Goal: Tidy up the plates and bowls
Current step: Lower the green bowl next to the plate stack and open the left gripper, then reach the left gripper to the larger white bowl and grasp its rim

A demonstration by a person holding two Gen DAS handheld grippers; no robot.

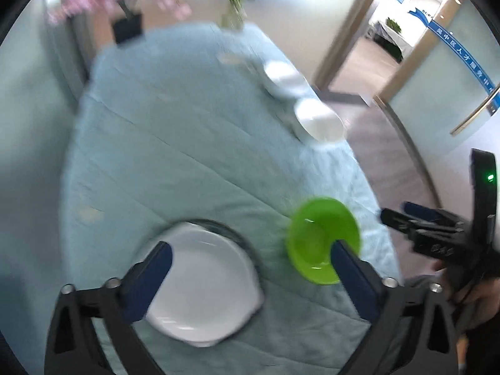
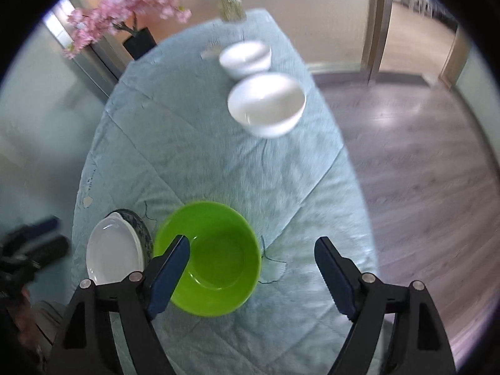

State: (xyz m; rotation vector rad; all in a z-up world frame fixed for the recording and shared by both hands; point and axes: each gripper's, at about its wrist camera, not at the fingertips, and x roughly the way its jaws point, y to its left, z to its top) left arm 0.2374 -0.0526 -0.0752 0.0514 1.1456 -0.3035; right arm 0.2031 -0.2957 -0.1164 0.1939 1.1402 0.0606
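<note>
hovering: both grippers spread, empty | white bowls [image 2: 265,106] beyond green bowl [image 2: 215,259]; vase [image 2: 231,7] farthest

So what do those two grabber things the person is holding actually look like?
Each is a black plastic frame shaped like a fork, with silver bolt heads at its joints. The left gripper and right gripper each end in two flat fingers faced with dark blue pads; one pad has a toothed edge. Seen from the left wrist, the right tool carries a small green light.

an office lobby: glass partitions [image 1: 443,93] with blue lettered banding, wood-look floor [image 2: 406,156], open doorways.
</note>
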